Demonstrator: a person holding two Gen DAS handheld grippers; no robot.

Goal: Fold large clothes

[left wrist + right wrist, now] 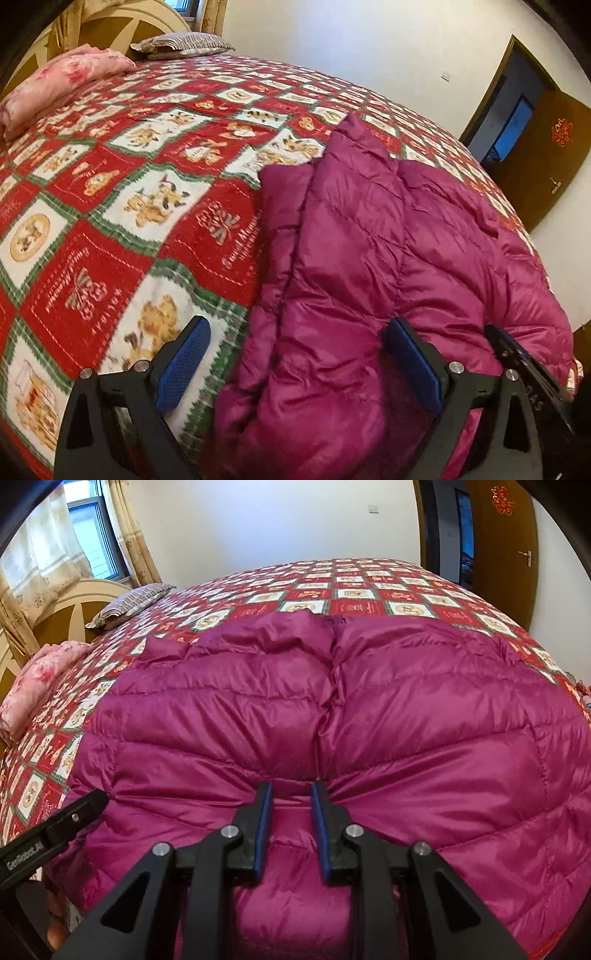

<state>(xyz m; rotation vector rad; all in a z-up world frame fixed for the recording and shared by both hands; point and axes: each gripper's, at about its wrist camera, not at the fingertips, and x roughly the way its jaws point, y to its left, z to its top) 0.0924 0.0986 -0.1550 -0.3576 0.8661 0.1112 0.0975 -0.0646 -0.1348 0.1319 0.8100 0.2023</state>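
Note:
A magenta quilted down jacket (406, 716) lies spread on the bed's near side, its front seam running away from me. My right gripper (291, 797) is shut on a pinch of the jacket's near hem, and creases fan out from its blue pads. In the left wrist view the jacket (369, 229) fills the right half. My left gripper (295, 332) stands wide open over the jacket's left edge, with one blue pad (184, 362) above the quilt and the other on the fabric. Neither pad presses. The right gripper's black finger (517, 358) shows at the right.
A red, white and green checked quilt (147, 206) covers the bed. A folded pink blanket (55, 85) and a striped pillow (181, 44) lie by the headboard (62, 609). A brown door (546, 155) stands open beyond the bed; a curtained window (88, 535) is at the left.

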